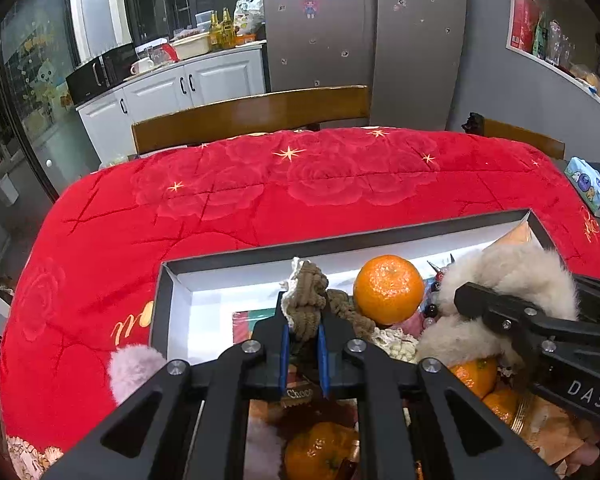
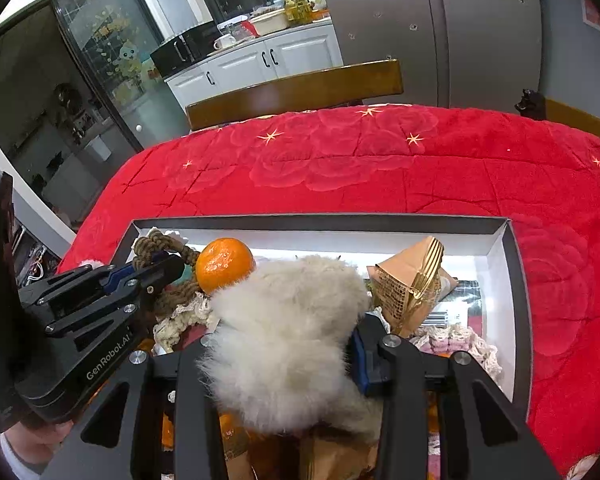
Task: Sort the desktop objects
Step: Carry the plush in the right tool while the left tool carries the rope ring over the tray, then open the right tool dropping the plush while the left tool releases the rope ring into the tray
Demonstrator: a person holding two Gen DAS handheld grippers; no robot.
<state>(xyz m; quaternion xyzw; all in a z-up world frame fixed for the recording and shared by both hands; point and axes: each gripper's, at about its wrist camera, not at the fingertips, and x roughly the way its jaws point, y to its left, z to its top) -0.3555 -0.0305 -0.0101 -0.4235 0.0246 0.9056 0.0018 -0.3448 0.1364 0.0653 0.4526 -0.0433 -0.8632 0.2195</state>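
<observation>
A dark-rimmed white box [image 1: 168, 280] [image 2: 512, 264] sits on the red quilted table cover, full of mixed items. My left gripper [image 1: 303, 322] is shut on a brown knitted rope piece [image 1: 306, 296], also seen in the right wrist view [image 2: 152, 246]. My right gripper [image 2: 284, 344] is shut on a white fluffy fur item [image 2: 288, 320], seen in the left wrist view [image 1: 516, 276] at the right. An orange mandarin [image 1: 388, 289] [image 2: 224, 262] lies between the two held things. More mandarins [image 1: 320, 448] lie low in the box.
A gold paper box with gold forks [image 2: 416, 276] and lace pieces [image 2: 460, 340] fill the box's right side. A pink fluffy ball [image 1: 132, 368] sits by the box's left rim. A tissue pack [image 1: 590, 186] lies at the table's right edge. Wooden chairs [image 1: 252, 114] stand behind.
</observation>
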